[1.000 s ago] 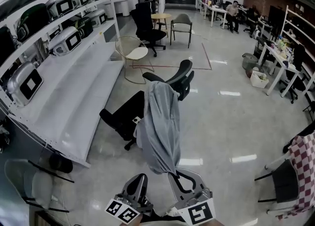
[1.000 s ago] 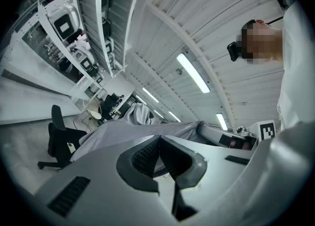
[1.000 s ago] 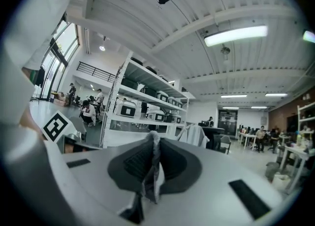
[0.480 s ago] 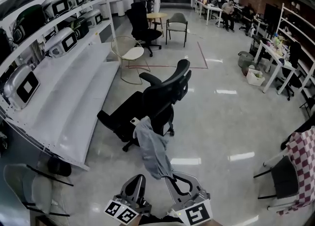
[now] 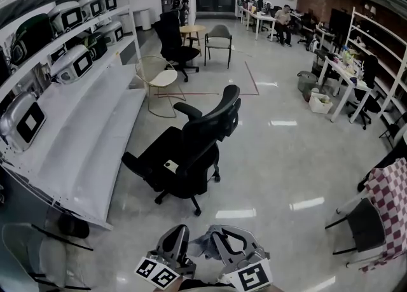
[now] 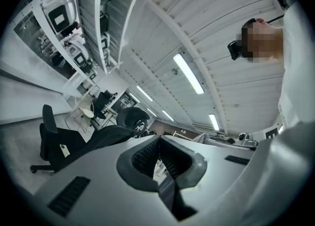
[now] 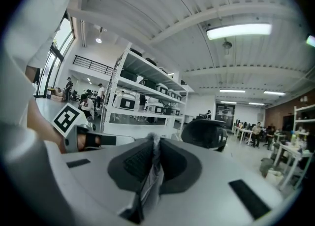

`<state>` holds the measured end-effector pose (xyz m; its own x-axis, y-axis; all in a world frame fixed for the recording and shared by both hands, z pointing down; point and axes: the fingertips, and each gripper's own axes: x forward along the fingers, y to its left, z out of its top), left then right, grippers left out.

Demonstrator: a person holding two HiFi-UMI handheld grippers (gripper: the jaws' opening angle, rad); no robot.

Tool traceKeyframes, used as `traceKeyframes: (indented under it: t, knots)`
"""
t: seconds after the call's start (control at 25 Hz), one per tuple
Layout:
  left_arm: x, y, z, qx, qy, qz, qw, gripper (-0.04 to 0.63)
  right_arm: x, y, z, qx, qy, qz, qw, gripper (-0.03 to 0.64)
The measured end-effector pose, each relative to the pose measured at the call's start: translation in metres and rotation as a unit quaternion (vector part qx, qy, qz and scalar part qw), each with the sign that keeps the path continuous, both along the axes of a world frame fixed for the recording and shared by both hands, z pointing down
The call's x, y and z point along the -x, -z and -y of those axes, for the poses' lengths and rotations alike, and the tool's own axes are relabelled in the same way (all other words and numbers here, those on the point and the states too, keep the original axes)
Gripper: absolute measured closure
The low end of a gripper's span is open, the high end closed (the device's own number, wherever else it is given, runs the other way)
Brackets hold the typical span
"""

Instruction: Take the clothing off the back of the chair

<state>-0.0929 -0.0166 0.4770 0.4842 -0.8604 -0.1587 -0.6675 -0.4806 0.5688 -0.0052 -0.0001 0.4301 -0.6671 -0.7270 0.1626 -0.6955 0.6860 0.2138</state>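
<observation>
Right gripper (image 7: 153, 144) pinched tight on grey garment (image 7: 149, 173); left gripper (image 6: 158, 142) closed, empty. Garment hangs clear of chair (image 5: 191, 151).

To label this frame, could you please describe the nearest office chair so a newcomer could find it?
Beside the long white shelving, on the open floor, stands a black office chair. Unlike the black chair farther back, it carries a small white tag on its seat.
</observation>
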Motion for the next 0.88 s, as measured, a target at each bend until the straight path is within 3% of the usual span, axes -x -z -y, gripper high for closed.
traceKeyframes:
  t: [0.36, 0.88]
  knots:
    - [0.009, -0.004, -0.003, 0.003, -0.006, 0.000, 1.0000, 0.586, 0.006, -0.009, -0.007, 0.010, -0.009, -0.008, 1.000, 0.582]
    - [0.007, 0.005, -0.006, -0.008, -0.011, 0.002, 0.9999, 0.586, 0.002, 0.003, -0.005, -0.010, -0.021, -0.008, 1.000, 0.581]
